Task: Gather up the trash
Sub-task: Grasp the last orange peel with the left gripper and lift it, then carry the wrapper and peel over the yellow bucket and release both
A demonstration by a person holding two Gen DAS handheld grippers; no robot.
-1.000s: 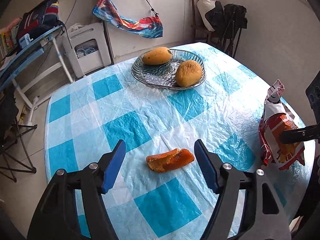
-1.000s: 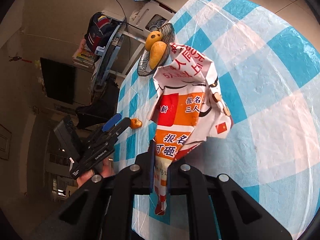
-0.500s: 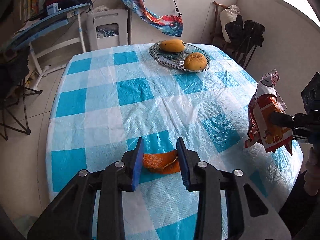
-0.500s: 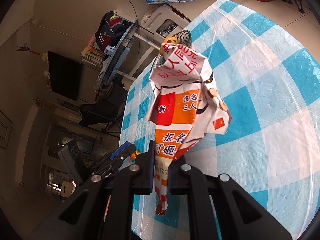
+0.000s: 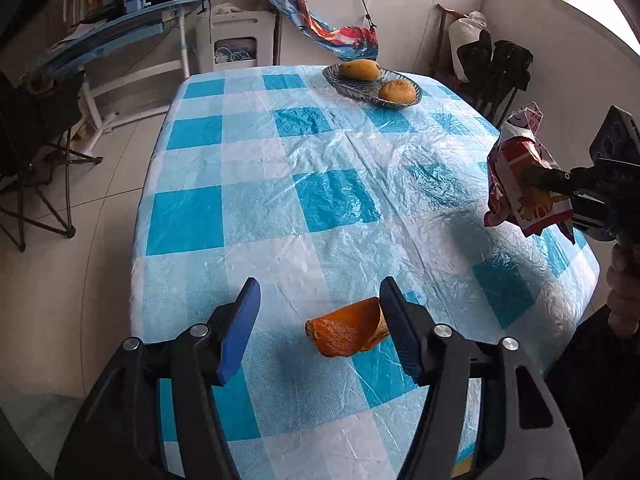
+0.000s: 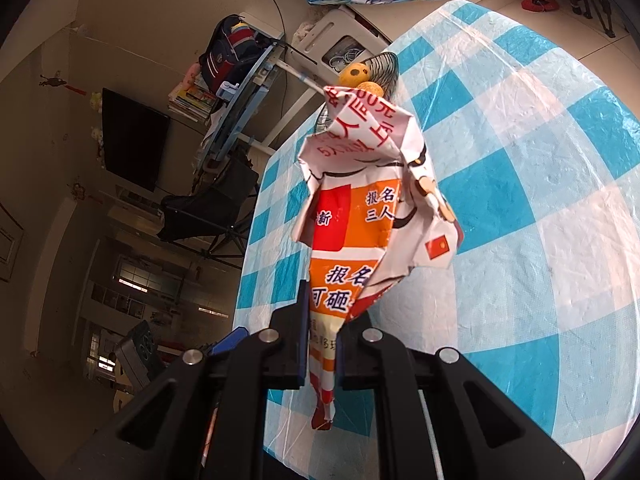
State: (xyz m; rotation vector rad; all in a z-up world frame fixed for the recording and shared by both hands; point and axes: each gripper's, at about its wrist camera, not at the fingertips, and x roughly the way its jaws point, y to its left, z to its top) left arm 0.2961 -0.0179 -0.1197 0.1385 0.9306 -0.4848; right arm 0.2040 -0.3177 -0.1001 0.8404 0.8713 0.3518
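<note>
An orange fruit peel (image 5: pixel 347 332) hangs between the fingers of my left gripper (image 5: pixel 320 316), against the right finger, above the checked table. The left gripper is open wide. My right gripper (image 6: pixel 323 316) is shut on a crumpled orange, red and white snack wrapper (image 6: pixel 360 216) and holds it in the air over the table's right side; the wrapper also shows in the left wrist view (image 5: pixel 518 176).
A blue-and-white checked plastic cloth covers the table (image 5: pixel 312 184). A glass dish (image 5: pixel 372 87) with two yellow fruits stands at the far end. A folding chair (image 5: pixel 32 160) stands left of the table, and shelves and a white stool at the back.
My left gripper closed on the peel, lifted away from the table, then opened wide; the peel now sits by the right finger. The right gripper kept hold of the wrapper and rose a little.
</note>
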